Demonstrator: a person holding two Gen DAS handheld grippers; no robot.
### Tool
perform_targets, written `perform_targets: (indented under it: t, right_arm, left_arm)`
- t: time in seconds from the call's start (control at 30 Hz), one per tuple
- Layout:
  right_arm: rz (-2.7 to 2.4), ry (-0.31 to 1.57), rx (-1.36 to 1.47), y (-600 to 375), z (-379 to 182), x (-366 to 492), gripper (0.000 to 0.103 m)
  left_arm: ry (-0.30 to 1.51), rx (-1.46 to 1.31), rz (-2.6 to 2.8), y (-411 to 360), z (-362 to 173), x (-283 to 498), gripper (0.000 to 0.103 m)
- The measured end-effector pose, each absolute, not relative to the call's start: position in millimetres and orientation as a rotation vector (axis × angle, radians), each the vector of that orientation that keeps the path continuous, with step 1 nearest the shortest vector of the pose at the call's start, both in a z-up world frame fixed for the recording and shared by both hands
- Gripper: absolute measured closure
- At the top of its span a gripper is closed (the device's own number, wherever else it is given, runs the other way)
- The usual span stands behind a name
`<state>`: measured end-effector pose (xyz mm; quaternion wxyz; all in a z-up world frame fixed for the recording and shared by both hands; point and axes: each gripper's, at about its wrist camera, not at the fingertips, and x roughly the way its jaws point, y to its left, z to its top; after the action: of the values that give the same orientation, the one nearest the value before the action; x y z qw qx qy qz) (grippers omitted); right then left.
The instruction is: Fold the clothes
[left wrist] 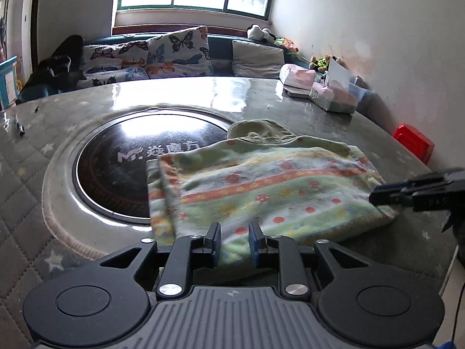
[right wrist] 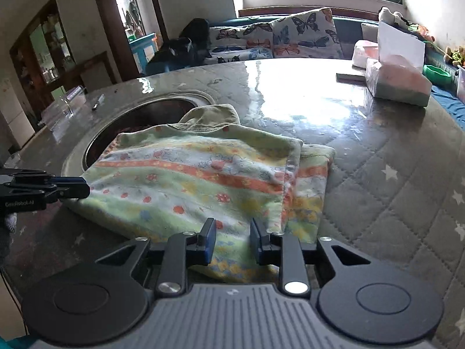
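A folded green garment with orange stripes and flower print [left wrist: 261, 186] lies on the table, partly over the round black cooktop [left wrist: 130, 168]; it also shows in the right wrist view [right wrist: 203, 186]. A plain green hood or collar [left wrist: 258, 131] sticks out at its far edge. My left gripper [left wrist: 234, 240] is open, its fingers just above the garment's near edge. My right gripper [right wrist: 232, 240] is open over the garment's other near edge. Each gripper shows in the other's view, at the garment's side: the right one [left wrist: 377, 196] and the left one [right wrist: 84, 189].
The table [left wrist: 290, 107] has a grey quilted cover under clear plastic. Tissue packs and boxes [left wrist: 328, 93] stand at the far right. A pen [left wrist: 20, 128] lies at the far left. A red box [left wrist: 412, 142] sits beyond the right edge. A sofa with butterfly cushions [left wrist: 174, 52] lies behind.
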<state>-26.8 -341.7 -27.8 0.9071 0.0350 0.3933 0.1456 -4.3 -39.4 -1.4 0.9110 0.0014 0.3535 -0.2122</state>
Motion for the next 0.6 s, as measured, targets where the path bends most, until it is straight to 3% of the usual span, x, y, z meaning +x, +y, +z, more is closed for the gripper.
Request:
perform_targets:
  t: [0.6]
  right_arm:
    - [0.273, 0.754, 0.053, -336, -18, 52, 0.076]
  left_arm:
    - [0.765, -0.001, -0.407, -70, 4, 98, 0.081]
